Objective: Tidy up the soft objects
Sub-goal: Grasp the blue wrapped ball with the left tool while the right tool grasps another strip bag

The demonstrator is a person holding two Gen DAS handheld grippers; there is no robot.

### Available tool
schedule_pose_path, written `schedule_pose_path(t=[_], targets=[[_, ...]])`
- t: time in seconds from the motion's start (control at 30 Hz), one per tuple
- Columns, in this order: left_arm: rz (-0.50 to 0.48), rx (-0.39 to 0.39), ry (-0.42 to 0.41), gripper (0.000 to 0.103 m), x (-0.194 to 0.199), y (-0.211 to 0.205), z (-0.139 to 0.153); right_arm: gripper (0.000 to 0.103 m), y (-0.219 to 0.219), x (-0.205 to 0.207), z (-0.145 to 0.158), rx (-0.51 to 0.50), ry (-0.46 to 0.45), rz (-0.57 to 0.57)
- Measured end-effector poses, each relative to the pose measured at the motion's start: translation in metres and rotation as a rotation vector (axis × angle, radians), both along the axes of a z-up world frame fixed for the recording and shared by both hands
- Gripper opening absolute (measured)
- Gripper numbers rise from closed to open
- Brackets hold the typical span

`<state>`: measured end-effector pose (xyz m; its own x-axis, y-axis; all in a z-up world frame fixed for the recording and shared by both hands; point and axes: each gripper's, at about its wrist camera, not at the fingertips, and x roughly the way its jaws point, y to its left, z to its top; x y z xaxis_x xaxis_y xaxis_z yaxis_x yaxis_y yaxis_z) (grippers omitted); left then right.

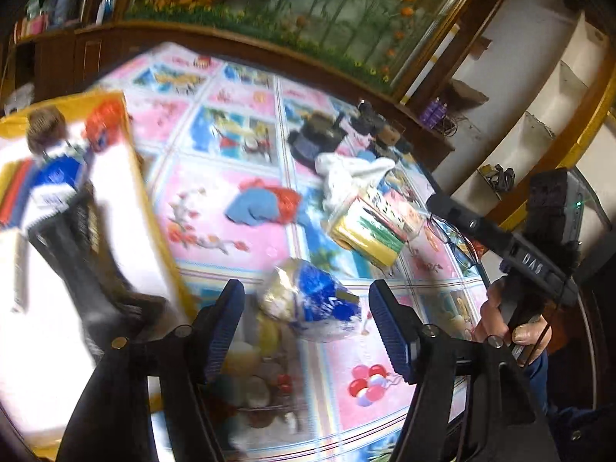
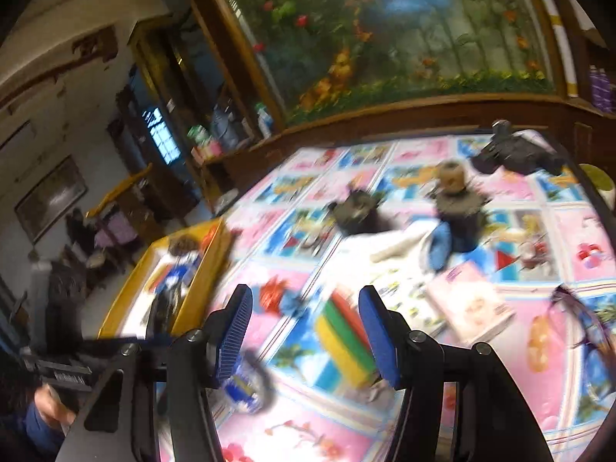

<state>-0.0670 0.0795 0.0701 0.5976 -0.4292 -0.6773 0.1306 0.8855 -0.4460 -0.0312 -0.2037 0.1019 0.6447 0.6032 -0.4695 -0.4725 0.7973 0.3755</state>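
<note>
Both views were motion-blurred. Left gripper had its fingers spread wide and empty, with a blue-and-white packet lying on the patterned bed sheet between them, low centre of the left view. Right gripper was likewise released, holding nothing; a pack of coloured sponges sat between its fingers at lower centre. The yellow-rimmed tray at the left edge already held several items. Judged step: picking the packet for the tray. To do it well, centre the fingers on the packet's bulk, not the loose wrapper, and close gently. Only the left view showed the blue cloth with an orange scrubber clearly, mid-frame. Only the right view showed a pink booklet at right.
</note>
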Motion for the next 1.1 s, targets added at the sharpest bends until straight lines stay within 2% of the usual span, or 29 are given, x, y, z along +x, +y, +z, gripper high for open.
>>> schedule_pose_path(t=[0.07, 0.13, 0.2, 0.33, 0.37, 0.43, 0.5, 0.53, 0.57, 0.73, 0.8, 0.9, 0.93, 1.0, 1.1], targets=[[0.004, 0.009, 0.028, 0.071, 0.006, -0.014, -0.006, 0.062, -0.016, -0.002, 0.006, 0.019, -0.021, -0.046], [0.026, 0.046, 0.042, 0.082, 0.012, -0.027, -0.011, 0.065, -0.029, 0.000, 0.010, 0.049, -0.016, -0.090], [0.026, 0.080, 0.063, 0.083, 0.018, -0.038, -0.016, 0.067, -0.034, 0.006, 0.010, 0.062, 0.008, -0.104], [0.033, 0.259, 0.099, 0.087, 0.029, -0.065, -0.033, 0.068, -0.036, 0.017, 0.002, 0.075, 0.094, -0.099], [0.036, 0.303, 0.092, 0.087, 0.029, -0.070, -0.036, 0.068, -0.031, 0.021, -0.002, 0.078, 0.121, -0.087], [0.026, 0.342, 0.057, 0.087, 0.027, -0.078, -0.039, 0.068, -0.024, 0.028, -0.013, 0.068, 0.183, -0.067], [-0.004, 0.349, 0.019, 0.087, 0.023, -0.079, -0.040, 0.068, -0.018, 0.034, -0.025, 0.034, 0.244, -0.061], [-0.027, 0.326, 0.003, 0.077, 0.020, -0.080, -0.040, 0.068, -0.014, 0.037, -0.030, 0.012, 0.265, -0.064], [-0.045, 0.301, 0.001, 0.072, 0.020, -0.079, -0.040, 0.068, -0.010, 0.038, -0.035, -0.008, 0.279, -0.065], [-0.063, 0.299, -0.016, 0.071, 0.013, -0.078, -0.041, 0.068, 0.017, 0.033, -0.050, -0.110, 0.276, -0.026], [-0.064, 0.289, -0.013, 0.072, 0.011, -0.076, -0.040, 0.068, 0.034, 0.027, -0.053, -0.149, 0.278, 0.075], [-0.073, 0.274, -0.006, 0.072, 0.007, -0.073, -0.039, 0.068, 0.047, 0.018, -0.054, -0.092, 0.299, 0.226], [-0.074, 0.270, -0.005, 0.072, 0.006, -0.072, -0.039, 0.068, 0.047, 0.016, -0.052, -0.089, 0.282, 0.235], [-0.075, 0.262, -0.008, 0.072, 0.004, -0.070, -0.039, 0.068, 0.044, 0.015, -0.051, -0.141, 0.250, 0.186], [-0.077, 0.260, -0.012, 0.072, 0.002, -0.070, -0.039, 0.068, 0.041, 0.022, -0.058, -0.173, 0.269, 0.137]])
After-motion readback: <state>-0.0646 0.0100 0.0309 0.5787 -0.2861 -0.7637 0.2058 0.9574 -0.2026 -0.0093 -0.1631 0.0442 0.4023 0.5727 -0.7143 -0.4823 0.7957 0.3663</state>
